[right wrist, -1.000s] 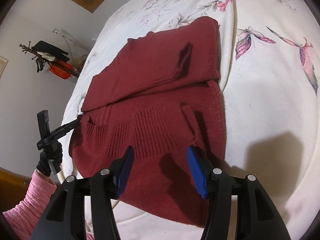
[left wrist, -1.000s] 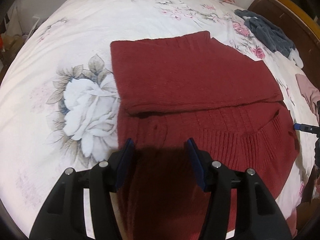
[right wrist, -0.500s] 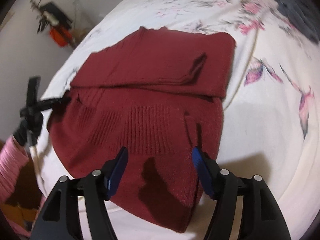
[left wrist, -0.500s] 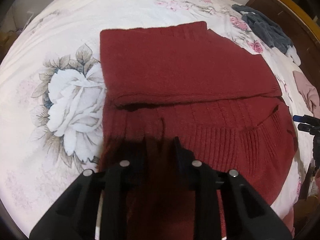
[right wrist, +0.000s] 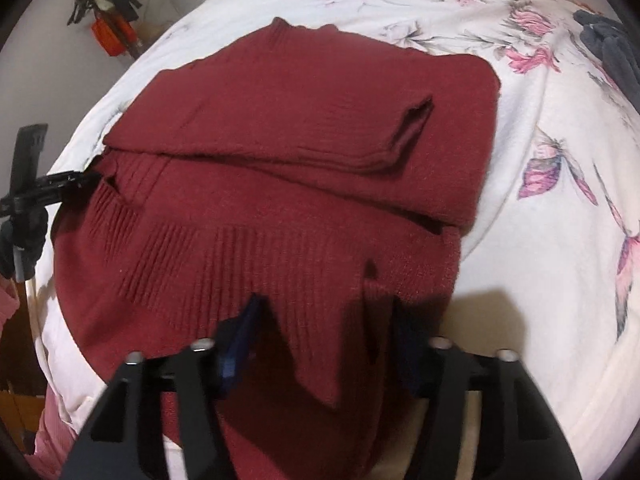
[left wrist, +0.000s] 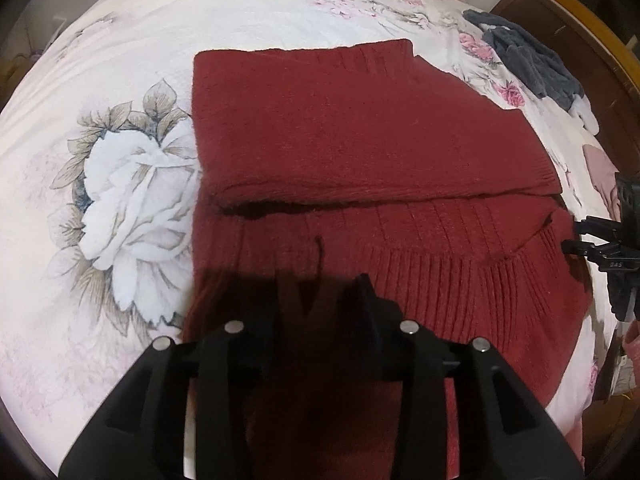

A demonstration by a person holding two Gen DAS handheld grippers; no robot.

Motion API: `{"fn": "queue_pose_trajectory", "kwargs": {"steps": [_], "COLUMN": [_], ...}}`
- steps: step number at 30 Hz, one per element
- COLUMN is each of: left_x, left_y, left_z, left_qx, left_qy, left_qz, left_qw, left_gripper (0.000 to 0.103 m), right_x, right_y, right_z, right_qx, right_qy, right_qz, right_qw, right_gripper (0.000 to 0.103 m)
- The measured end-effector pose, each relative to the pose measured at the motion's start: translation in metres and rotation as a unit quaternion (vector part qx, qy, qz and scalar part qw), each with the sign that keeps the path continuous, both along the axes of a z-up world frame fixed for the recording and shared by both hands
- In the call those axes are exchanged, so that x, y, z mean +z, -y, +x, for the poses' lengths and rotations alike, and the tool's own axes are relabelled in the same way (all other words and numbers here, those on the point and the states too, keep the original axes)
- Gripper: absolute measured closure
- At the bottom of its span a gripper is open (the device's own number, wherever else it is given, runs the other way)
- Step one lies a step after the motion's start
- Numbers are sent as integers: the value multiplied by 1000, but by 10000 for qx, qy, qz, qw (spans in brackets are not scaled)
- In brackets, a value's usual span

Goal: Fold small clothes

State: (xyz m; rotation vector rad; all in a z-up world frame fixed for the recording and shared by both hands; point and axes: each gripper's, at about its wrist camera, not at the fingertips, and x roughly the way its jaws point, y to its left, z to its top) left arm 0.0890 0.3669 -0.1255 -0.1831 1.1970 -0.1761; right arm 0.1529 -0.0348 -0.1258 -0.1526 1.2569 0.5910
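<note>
My red sweater (left wrist: 360, 140) lies flat on the bed (left wrist: 120, 60), in the middle of the flowery cover. The far part, toward 12 o'clock, is already folded over into a neat thick band. The near part, with the ribbed lines, still lies open toward 6 o'clock. I think that part must be folded up next, so the job looks about half done.

My left gripper (left wrist: 320, 304) is down on the near edge of the sweater. Its jaws sit close together with a dark fold of knit between them, but shadow hides the tips, so I cannot tell if they pinch it. My right gripper (right wrist: 324, 328) is at the other near corner. Its jaws stand apart, with sweater cloth lying between them, not squeezed.

At 2 o'clock from my left gripper a dark grey cloth (left wrist: 528, 64) is bunched up near the wooden bed frame (left wrist: 560, 20). A pink cloth (left wrist: 600, 172) lies at 3 o'clock. Both are well apart from the sweater, so nothing blocks the fold.
</note>
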Motion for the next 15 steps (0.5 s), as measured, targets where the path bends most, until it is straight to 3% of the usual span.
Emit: {"fn": "queue_pose_trajectory", "kwargs": {"steps": [1, 2, 3, 4, 9, 15], "left_x": [1, 2, 3, 5, 22, 51], "left_y": [1, 2, 3, 3, 10, 15], "left_z": [0, -2, -3, -5, -20, -45], "left_qx": [-4, -11, -20, -42, -52, -111], "left_qy": [19, 45, 60, 76, 373, 772], "left_qz": [32, 53, 47, -26, 67, 4], "left_qw": [10000, 10000, 10000, 10000, 9993, 9970], "left_gripper": [69, 71, 81, 89, 91, 91], "right_x": [1, 2, 4, 7, 27, 55], "right_y": [-1, -1, -1, 1, 15, 28], "right_z": [-1, -3, -5, -7, -15, -38], "right_qx": [30, 55, 89, 108, -59, -48], "right_qy": [28, 79, 140, 204, 352, 528], "right_qz": [9, -10, -41, -67, 239, 702], "right_qw": [10000, 10000, 9999, 9997, 9991, 9961], "right_gripper": [62, 74, 86, 90, 97, 97]}}
